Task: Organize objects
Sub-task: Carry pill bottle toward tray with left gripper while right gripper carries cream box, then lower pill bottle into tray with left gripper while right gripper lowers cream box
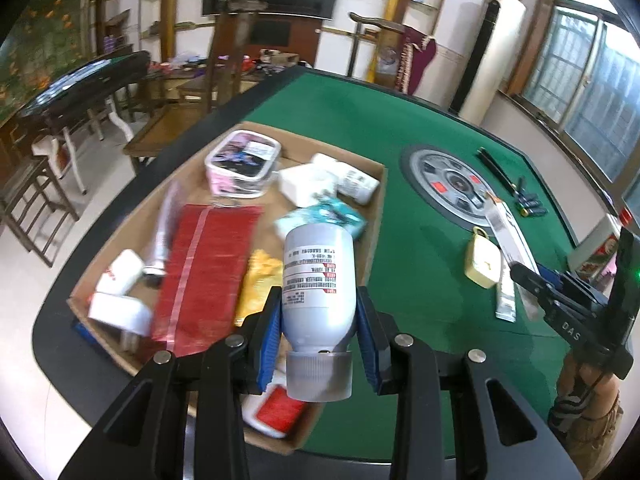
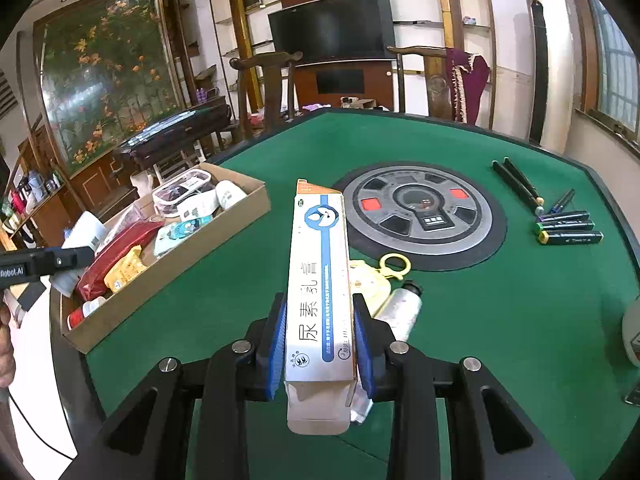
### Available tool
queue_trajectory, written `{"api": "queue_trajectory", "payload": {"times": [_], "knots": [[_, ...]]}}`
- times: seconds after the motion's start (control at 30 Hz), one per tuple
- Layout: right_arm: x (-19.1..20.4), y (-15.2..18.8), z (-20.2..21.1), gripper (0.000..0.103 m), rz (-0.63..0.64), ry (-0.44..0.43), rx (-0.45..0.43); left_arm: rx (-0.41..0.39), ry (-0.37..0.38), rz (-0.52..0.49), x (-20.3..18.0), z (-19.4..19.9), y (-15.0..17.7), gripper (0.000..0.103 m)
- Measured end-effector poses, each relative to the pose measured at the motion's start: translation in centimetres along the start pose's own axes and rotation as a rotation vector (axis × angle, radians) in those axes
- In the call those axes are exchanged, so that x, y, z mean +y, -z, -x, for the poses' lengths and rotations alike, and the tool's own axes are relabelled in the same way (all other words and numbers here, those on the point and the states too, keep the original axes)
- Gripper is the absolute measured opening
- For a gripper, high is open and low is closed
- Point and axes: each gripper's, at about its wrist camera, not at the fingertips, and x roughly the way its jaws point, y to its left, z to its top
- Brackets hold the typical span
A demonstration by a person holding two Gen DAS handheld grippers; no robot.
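Note:
My left gripper (image 1: pixel 318 334) is shut on a grey-white bottle (image 1: pixel 318 280), cap toward the camera, held above a cardboard box (image 1: pixel 378 196) full of items on the green table (image 1: pixel 420 128). In that box lie a red pouch (image 1: pixel 206 268), a yellow packet (image 1: pixel 260 280), a pink-lidded tub (image 1: pixel 242 162) and white packages (image 1: pixel 120 276). My right gripper (image 2: pixel 320 340) is shut on a long white ointment carton (image 2: pixel 320 272), lifted over the table to the right of the cardboard box (image 2: pixel 176 264). Under the carton lie a yellow tag case (image 2: pixel 372 280) and a silver tube (image 2: pixel 402 312).
A round grey panel (image 2: pixel 420 216) is set into the table's middle. Pens and markers (image 2: pixel 564 224) lie at the right. The right gripper's body (image 1: pixel 568 304) shows at the edge of the left wrist view. Chairs, a dark side table (image 2: pixel 176 136) and a television stand beyond.

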Motion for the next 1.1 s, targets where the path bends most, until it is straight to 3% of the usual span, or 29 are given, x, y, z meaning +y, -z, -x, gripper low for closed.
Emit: {"api": "queue_trajectory", "payload": {"times": [0.63, 0.83, 1.1], "knots": [[2.7, -0.2, -0.7, 0.032, 0.034, -0.057, 0.013, -0.091, -0.162, 0.155, 10.2, 4.2, -2.9, 0.034], [3.4, -0.3, -0.9, 0.032, 0.044, -0.068, 0.017, -0.056, -0.185, 0.141, 11.4, 2.8, -3.7, 0.034], [4.3, -0.3, -1.4, 0.032, 0.059, -0.078, 0.027, 0.043, -0.218, 0.079, 11.8, -2.4, -5.3, 0.034]]}}
